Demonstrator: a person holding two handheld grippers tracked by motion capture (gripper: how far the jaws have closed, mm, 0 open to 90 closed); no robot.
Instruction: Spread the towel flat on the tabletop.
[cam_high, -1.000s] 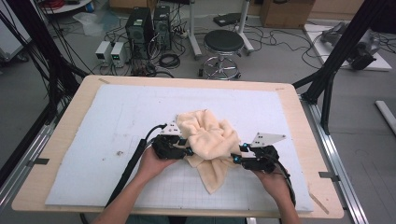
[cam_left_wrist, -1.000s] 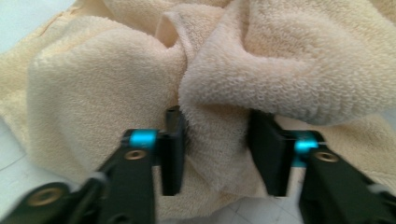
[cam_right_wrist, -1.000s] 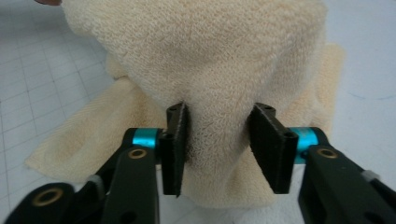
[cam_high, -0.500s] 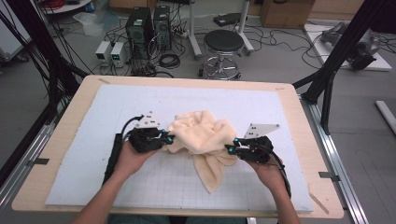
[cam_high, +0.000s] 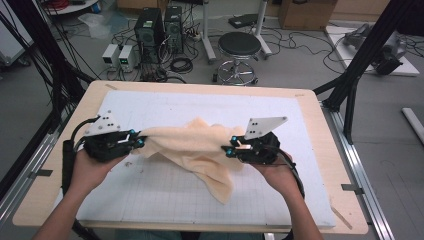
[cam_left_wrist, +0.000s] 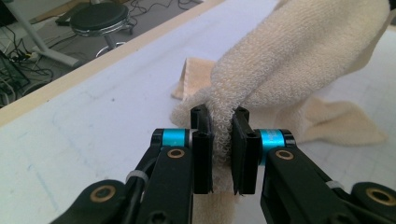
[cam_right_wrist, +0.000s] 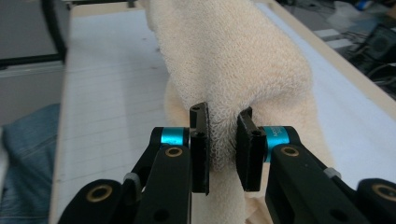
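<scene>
Cream towel (cam_high: 195, 150) x1 | L tongs (cam_high: 141, 142) + R tongs (cam_high: 227, 150) x2, both clamped on it

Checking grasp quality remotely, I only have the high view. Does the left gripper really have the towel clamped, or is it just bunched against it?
Observer: Clamped. In the left gripper view the left gripper has a bunched fold of the cream towel squeezed between its two black jaws.
Operator: And the right gripper?
Observer: Also clamped. The right gripper has a thick roll of towel pinched between its jaws, bulging above them.
Operator: Any towel on the table near the left side?
Observer: Yes. The left gripper view shows a flat corner of towel lying on the white mat beyond the jaws.
</scene>
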